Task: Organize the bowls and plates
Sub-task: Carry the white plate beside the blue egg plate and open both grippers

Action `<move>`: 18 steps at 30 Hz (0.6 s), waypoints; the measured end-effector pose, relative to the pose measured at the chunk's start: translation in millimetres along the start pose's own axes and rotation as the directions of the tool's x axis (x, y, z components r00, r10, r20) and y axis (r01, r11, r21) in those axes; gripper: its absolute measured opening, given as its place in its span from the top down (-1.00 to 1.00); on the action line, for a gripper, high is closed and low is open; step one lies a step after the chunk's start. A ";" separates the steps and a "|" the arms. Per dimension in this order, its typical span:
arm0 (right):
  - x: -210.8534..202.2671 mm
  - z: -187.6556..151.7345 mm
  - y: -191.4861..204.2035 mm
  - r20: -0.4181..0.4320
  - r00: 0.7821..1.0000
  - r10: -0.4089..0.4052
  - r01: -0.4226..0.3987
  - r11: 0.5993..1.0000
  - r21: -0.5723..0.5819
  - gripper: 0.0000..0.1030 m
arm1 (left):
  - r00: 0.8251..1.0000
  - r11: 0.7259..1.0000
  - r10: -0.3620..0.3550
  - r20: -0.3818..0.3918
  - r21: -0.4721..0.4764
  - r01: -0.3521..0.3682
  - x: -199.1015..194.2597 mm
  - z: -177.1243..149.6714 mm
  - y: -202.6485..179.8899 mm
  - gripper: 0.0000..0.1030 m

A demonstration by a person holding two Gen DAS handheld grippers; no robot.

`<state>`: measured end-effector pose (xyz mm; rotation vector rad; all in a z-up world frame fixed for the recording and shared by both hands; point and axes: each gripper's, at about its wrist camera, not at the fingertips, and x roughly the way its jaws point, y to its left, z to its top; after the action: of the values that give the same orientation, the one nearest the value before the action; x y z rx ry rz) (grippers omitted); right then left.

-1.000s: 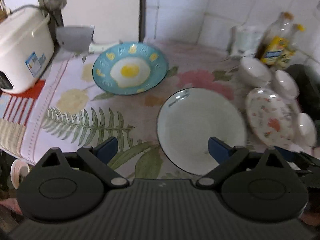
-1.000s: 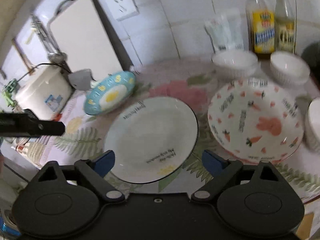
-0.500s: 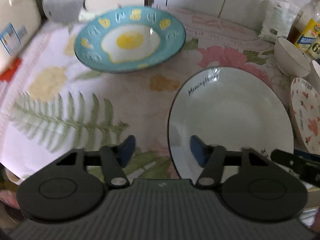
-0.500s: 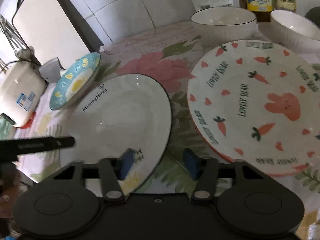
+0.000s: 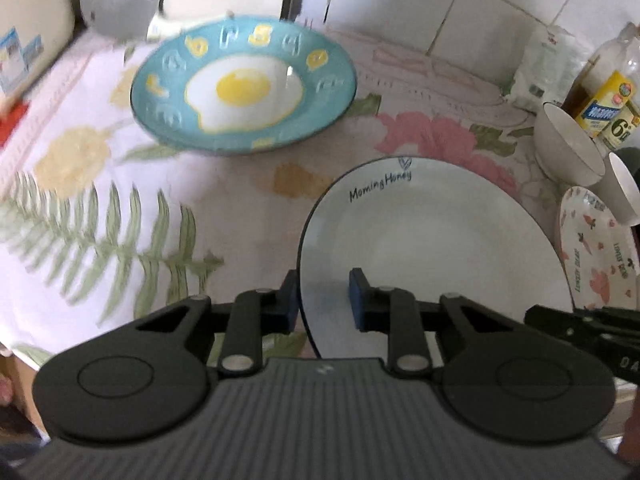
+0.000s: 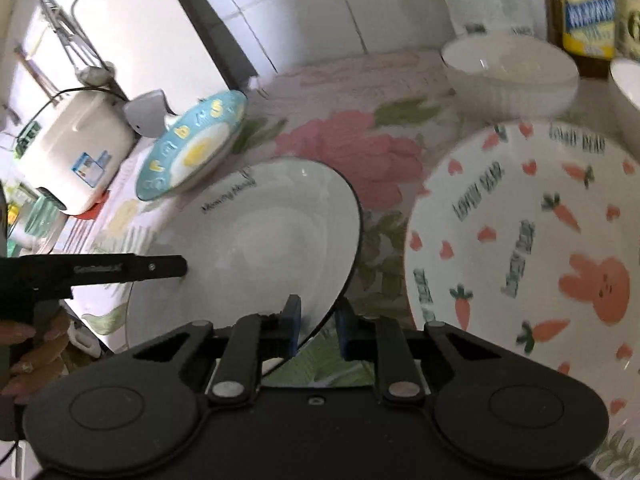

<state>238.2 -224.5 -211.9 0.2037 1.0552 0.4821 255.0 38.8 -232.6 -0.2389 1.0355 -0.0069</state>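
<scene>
White plate (image 5: 432, 248), black-rimmed, lettered "Morning Honey": flat on the table (image 5: 240, 216), caught at two edges at once.

Left hand-held gripper (image 5: 323, 300): jaws closing, the plate's near-left rim between them, one blue pad outside the rim, the other over the plate's face; pads not yet seen pressing.

Right hand-held gripper (image 6: 318, 326): jaws closing across the plate's near-right rim (image 6: 348, 272), one pad over the plate, one outside it; contact not clear.

Blue egg plate (image 5: 244, 88): beyond the left hand-held gripper, apart from the white plate.

Carrot plate (image 6: 532, 248): just right of the right hand-held gripper, beside the white plate.

White bowl (image 6: 510, 76): beyond the carrot plate, near the bottles (image 6: 586, 8).

Rice cooker (image 6: 76, 152): far left.
</scene>
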 end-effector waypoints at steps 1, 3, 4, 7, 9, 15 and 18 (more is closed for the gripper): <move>-0.8 4.4 1.9 -0.004 1.000 -0.002 0.001 1.000 -0.019 0.53 | 1.000 1.000 0.013 0.001 -0.002 -0.013 -0.6 3.4 -1.4 0.53; -1.1 14.1 4.0 0.003 1.000 0.001 -0.001 0.999 -0.051 0.53 | 1.000 1.000 0.018 0.019 -0.020 -0.018 -2.9 11.3 -2.6 0.53; -2.2 20.1 2.5 0.012 1.000 0.013 -0.012 0.999 -0.052 0.53 | 0.999 1.000 0.020 0.033 -0.016 -0.020 -3.9 15.7 -3.7 0.53; -4.9 37.6 1.2 0.044 0.999 0.016 -0.013 0.998 -0.067 0.53 | 0.997 1.000 0.026 0.074 -0.005 -0.025 -6.5 31.9 -8.9 0.53; -6.6 50.4 -0.9 0.065 0.998 0.018 -0.013 0.998 -0.067 0.52 | 0.995 1.000 0.027 0.098 0.003 -0.027 -6.0 46.7 -12.2 0.53; -4.7 91.2 -10.3 0.104 0.995 -0.001 0.013 0.994 -0.111 0.51 | 0.993 1.000 -0.003 0.120 -0.011 0.004 7.5 80.9 -17.5 0.53; -1.3 102.7 -18.9 0.103 0.995 -0.004 0.016 0.993 -0.114 0.51 | 0.993 1.000 -0.005 0.119 0.006 0.004 16.7 90.6 -23.3 0.52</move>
<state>332.5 -234.8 -168.2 0.1196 0.9250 0.5164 343.3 31.6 -198.0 -0.2341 0.9165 0.0002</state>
